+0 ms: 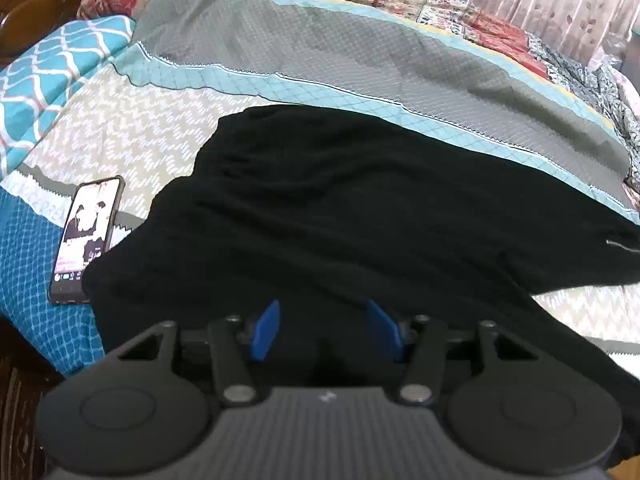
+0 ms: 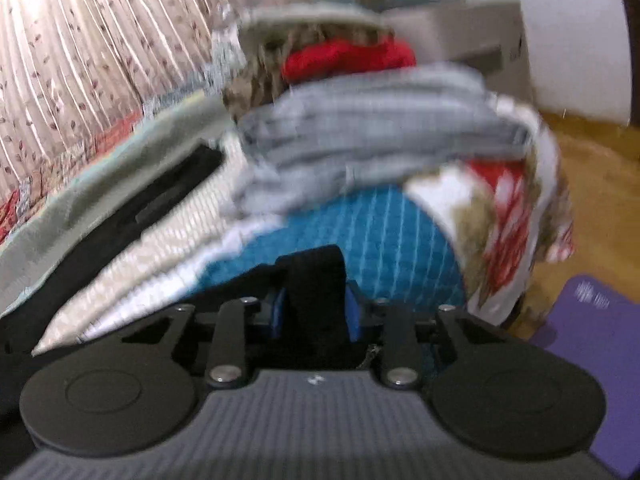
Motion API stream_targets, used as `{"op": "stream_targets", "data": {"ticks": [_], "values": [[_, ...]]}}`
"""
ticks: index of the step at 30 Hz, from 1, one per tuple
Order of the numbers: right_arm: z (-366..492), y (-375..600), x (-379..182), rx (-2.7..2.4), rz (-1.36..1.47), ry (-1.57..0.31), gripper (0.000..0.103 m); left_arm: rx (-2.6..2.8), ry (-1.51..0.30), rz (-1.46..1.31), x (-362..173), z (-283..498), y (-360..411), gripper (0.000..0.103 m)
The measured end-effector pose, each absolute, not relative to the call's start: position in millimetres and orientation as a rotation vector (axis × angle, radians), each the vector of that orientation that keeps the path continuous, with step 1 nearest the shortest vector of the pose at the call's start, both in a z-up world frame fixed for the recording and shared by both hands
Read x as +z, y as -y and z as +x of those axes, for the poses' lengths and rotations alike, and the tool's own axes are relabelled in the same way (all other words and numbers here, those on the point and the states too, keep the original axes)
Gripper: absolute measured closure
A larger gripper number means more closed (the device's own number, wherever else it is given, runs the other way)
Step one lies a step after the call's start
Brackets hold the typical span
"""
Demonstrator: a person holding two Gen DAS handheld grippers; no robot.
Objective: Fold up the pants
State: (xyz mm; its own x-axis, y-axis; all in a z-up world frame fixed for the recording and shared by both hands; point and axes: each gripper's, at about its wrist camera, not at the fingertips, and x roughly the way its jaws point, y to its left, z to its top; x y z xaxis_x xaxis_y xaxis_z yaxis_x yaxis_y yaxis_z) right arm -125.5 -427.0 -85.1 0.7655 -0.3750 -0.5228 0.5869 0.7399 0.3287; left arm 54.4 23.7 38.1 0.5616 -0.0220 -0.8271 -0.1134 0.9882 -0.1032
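Black pants point(image 1: 340, 208) lie spread across the bed quilt point(image 1: 132, 128) in the left wrist view. My left gripper point(image 1: 325, 330) hovers over their near edge, its blue pads point(image 1: 265, 332) standing apart and pressing on nothing. The right wrist view is blurred. In it my right gripper point(image 2: 316, 308) is shut on a bunched fold of the black pants point(image 2: 316, 276), with a blue pad tight against each side. More of the black fabric point(image 2: 172, 196) trails off to the left over the quilt.
A phone point(image 1: 86, 236) with a lit screen lies on the quilt left of the pants. A teal patterned pillow point(image 1: 52, 68) sits at the far left. A pile of folded clothes point(image 2: 360, 132) sits ahead of the right gripper. A purple mat point(image 2: 592, 340) lies on the wooden floor.
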Motion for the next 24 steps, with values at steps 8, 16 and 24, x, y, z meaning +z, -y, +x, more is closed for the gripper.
{"op": "stream_targets", "data": {"ticks": [8,16,24], "values": [[-77.8,446.9,-31.6,-0.574,0.42,-0.44,0.07,0.077,-1.024,-0.221,24.1,58.0,-38.3,0.05],[-16.5,466.1,-90.5,-0.639,0.366,-0.603,0.05,0.1,-1.018,-0.225,21.5,46.6,-54.1,0.047],[-104.3,476.4,-62.4,-0.642,0.622,-0.373,0.042,0.082,-1.053,-0.21,6.3,52.4,-49.5,0.046]]}}
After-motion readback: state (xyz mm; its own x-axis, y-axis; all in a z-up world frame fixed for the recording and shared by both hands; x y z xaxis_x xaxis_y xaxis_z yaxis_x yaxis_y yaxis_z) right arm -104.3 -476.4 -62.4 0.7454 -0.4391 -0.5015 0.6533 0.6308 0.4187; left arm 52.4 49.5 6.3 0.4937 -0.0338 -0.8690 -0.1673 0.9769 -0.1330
